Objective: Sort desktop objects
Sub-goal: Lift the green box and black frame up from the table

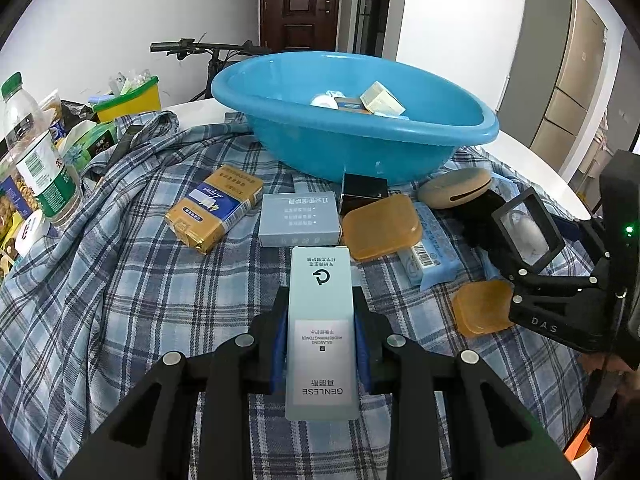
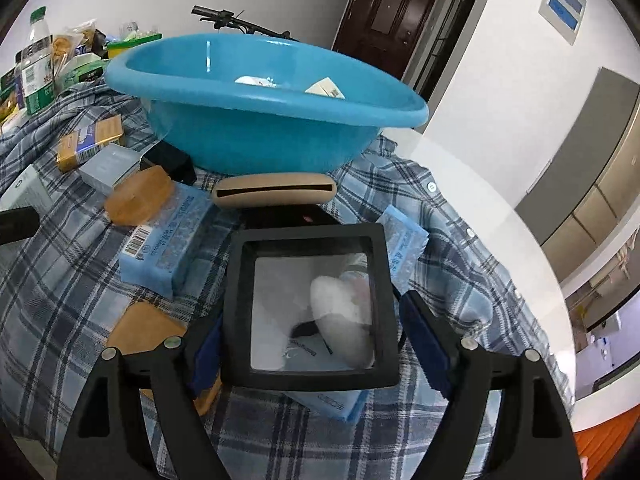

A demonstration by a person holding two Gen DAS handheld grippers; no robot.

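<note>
My left gripper (image 1: 320, 296) is shut on a tall pale-blue toner box (image 1: 320, 268), which stands lengthwise between its blue pads above the plaid cloth (image 1: 120, 280). In the right wrist view a black-framed box with a clear window (image 2: 312, 308) lies between the fingers of my right gripper (image 2: 314, 316). A gap shows between the right pad and the box, so that gripper is open. The same black box (image 1: 528, 232) appears tilted at the right of the left wrist view. Behind everything stands a blue basin (image 1: 360, 152) (image 2: 260, 136) holding a cream box (image 1: 382, 100) and other small items.
On the cloth lie a gold pack (image 1: 214, 208), a grey-blue box (image 1: 298, 220), two amber soap cases (image 1: 380, 226) (image 1: 482, 308), a beige case (image 2: 276, 192) and blue tissue packs (image 2: 168, 248). A water bottle (image 1: 36, 160), snacks and a yellow-green bin (image 1: 128, 100) crowd the left.
</note>
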